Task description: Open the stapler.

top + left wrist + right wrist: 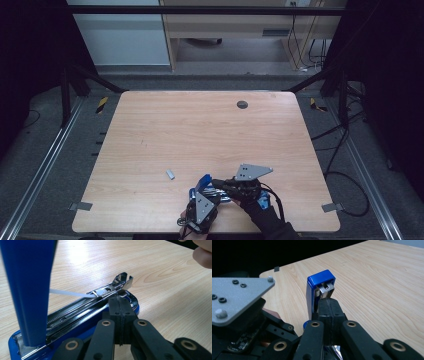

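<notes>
A blue stapler (203, 182) lies near the table's front edge with its top arm swung up. In the left gripper view its metal staple channel (82, 306) lies bare on the blue base, and the raised blue arm (27, 290) stands at the left. My left gripper (120, 305) is shut, its tips against the rim of the base. In the right gripper view my right gripper (328, 303) is shut too, its tips touching the metal inside the raised arm (320, 280). From above, the left gripper (200, 194) comes from the front and the right gripper (216, 184) from the right.
A small grey strip (170, 174) lies on the wooden table (200, 125) left of the stapler. A dark round grommet (242, 104) sits far back. The left gripper's grey plate (237, 297) is close beside the right gripper. Fingers (202, 255) show nearby.
</notes>
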Demonstrator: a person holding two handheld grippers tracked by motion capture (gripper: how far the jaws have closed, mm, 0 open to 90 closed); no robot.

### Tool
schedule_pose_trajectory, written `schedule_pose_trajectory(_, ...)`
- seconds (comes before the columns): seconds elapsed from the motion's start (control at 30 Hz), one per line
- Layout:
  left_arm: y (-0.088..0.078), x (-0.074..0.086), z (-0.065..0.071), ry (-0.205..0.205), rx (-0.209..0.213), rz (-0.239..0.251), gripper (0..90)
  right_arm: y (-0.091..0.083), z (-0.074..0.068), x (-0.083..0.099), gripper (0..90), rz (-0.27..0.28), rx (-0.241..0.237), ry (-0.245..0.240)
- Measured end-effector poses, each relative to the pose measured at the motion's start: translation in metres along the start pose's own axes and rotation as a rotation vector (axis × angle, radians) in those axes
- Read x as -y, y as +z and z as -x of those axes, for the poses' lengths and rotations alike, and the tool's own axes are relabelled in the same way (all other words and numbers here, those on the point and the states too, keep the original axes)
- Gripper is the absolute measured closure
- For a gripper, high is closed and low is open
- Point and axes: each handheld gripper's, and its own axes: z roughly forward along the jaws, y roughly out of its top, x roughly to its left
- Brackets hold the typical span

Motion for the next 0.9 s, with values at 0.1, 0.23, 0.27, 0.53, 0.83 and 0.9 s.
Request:
schedule_pose_trajectory(0.1,0.000,0.000,0.000,0.001,-0.001,0.000,89.7,0.004,-0.002,-0.003,90.0,0.005,-0.012,-0.001)
schedule_pose_trajectory(0.23,0.000,0.000,0.000,0.001,0.001,-0.001,89.7,0.010,-0.002,-0.005,90.0,-0.002,-0.019,0.002)
schedule_pose_trajectory(0.27,0.000,0.000,0.000,0.001,0.001,-0.001,89.8,0.010,-0.002,-0.005,90.0,-0.002,-0.019,0.002)
schedule_pose_trajectory(0.53,0.000,0.000,0.000,-0.001,0.004,-0.001,89.7,0.012,-0.003,-0.007,90.0,-0.002,-0.031,-0.004)
schedule_pose_trajectory(0.83,0.000,0.000,0.000,0.002,0.002,-0.001,89.7,0.023,-0.006,-0.015,90.0,-0.009,-0.057,-0.019)
schedule_pose_trajectory(0.9,0.000,0.000,0.000,0.002,0.002,0.000,89.8,0.024,-0.006,-0.015,90.0,-0.011,-0.057,-0.019)
